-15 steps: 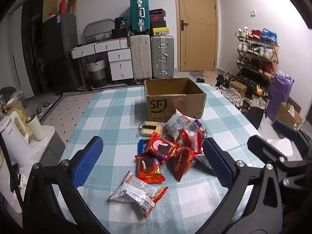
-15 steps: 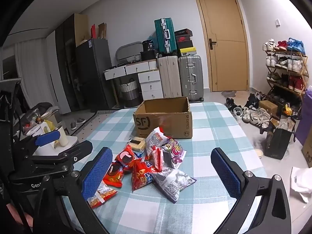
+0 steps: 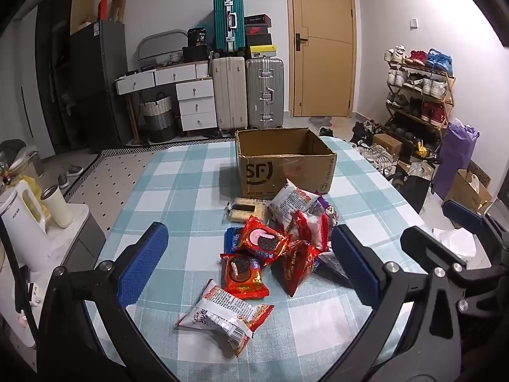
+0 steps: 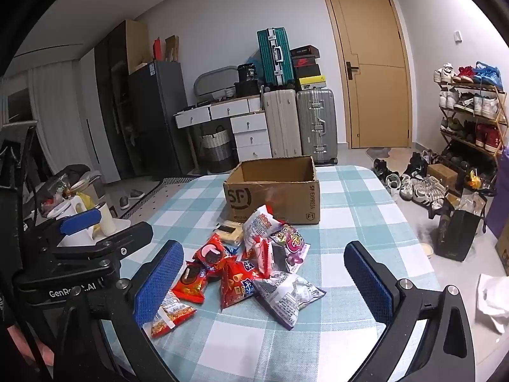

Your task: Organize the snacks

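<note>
A pile of snack packets [image 3: 280,242] lies on the checked tablecloth in front of an open cardboard SF box [image 3: 284,162]. One white and red packet [image 3: 224,313] lies apart, nearest my left gripper [image 3: 249,262], which is open and empty above the near table edge. In the right wrist view the pile [image 4: 254,264] and the box [image 4: 273,187] show again. My right gripper [image 4: 264,283] is open and empty, above a grey packet [image 4: 286,293]. The left gripper's arm shows at that view's left.
The table [image 3: 178,191] is round-edged with a blue checked cloth. A white kettle [image 3: 19,222] and a cup [image 3: 57,210] stand on a side unit to the left. Bags and shoes [image 4: 426,187] crowd the floor to the right.
Both views have shifted only slightly. The snacks and the box lie as before and both grippers stay open.
</note>
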`<state>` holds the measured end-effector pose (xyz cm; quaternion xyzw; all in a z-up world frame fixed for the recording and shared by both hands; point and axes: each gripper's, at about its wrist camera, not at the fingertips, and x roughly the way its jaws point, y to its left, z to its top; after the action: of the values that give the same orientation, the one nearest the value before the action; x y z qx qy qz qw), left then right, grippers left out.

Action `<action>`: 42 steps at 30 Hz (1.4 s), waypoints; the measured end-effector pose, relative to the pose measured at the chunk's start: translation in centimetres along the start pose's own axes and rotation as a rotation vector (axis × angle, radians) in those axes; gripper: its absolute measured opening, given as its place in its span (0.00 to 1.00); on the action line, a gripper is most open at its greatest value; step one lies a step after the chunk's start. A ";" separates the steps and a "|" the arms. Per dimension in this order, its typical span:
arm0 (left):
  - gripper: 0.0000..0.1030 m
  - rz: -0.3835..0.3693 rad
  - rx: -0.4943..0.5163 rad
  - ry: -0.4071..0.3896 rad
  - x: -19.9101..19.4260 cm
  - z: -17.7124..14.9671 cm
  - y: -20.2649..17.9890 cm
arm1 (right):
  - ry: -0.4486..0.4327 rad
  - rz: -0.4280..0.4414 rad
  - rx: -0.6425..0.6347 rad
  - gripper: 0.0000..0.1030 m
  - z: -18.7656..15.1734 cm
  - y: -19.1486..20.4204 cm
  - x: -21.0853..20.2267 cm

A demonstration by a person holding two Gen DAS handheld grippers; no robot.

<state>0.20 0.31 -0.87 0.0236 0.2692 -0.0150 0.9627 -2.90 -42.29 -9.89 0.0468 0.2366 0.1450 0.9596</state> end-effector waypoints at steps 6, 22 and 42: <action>0.99 0.000 0.001 0.014 -0.4 0.1 0.0 | -0.003 0.003 -0.002 1.00 0.2 0.0 -0.2; 0.99 0.004 -0.005 0.013 -0.8 0.2 0.2 | -0.002 0.002 -0.004 1.00 0.3 0.0 -0.3; 0.99 -0.005 0.003 0.036 -0.6 -0.3 0.0 | -0.002 0.001 -0.003 1.00 0.3 0.2 -0.4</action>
<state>-0.49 0.31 -0.86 0.0248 0.2864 -0.0177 0.9576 -3.14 -42.21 -9.38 0.0456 0.2353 0.1459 0.9598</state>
